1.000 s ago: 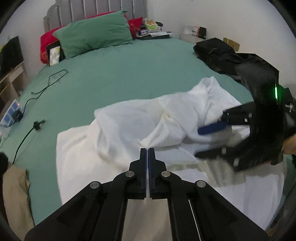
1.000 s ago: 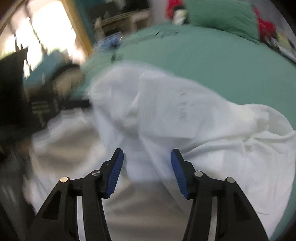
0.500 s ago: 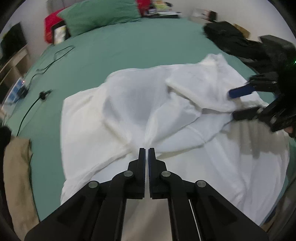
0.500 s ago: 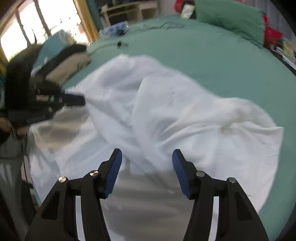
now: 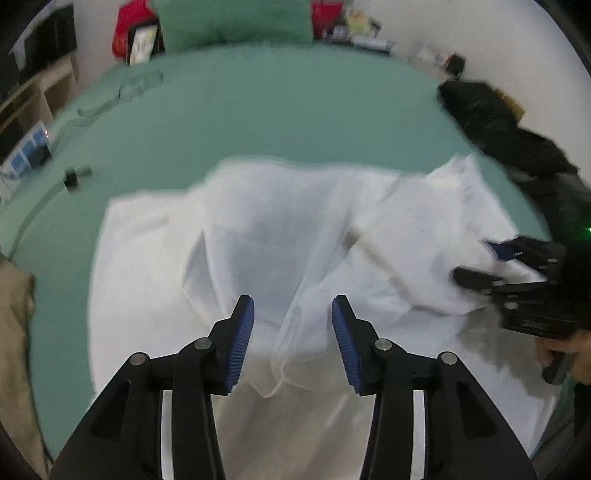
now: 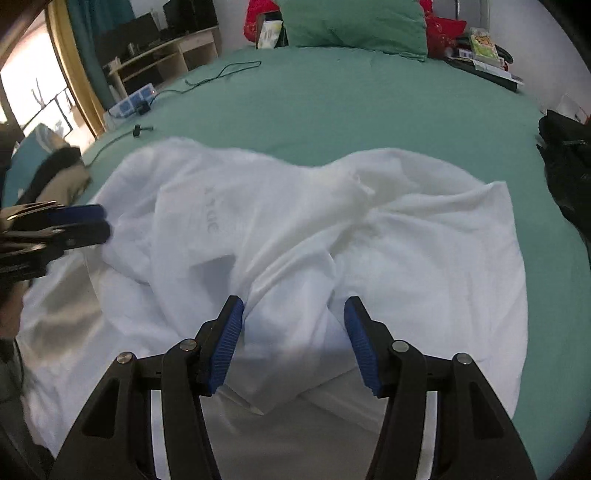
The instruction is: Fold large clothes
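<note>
A large white garment lies crumpled on the green bed; it also shows in the right wrist view. My left gripper is open and empty, its blue pads just above a raised fold of the cloth. In the right wrist view it shows at the left edge. My right gripper is open and empty over a bunched fold near the garment's near edge. In the left wrist view it shows at the right, over the cloth's right part.
A green pillow and red items lie at the head of the bed. A black cable and power strip lie at the left. Dark clothes are piled at the right edge. A beige garment hangs at the left.
My left gripper has opened and let go of the white cloth. The garment has settled flatter on the bed. My right gripper stayed open and moved toward the cloth's right side.
</note>
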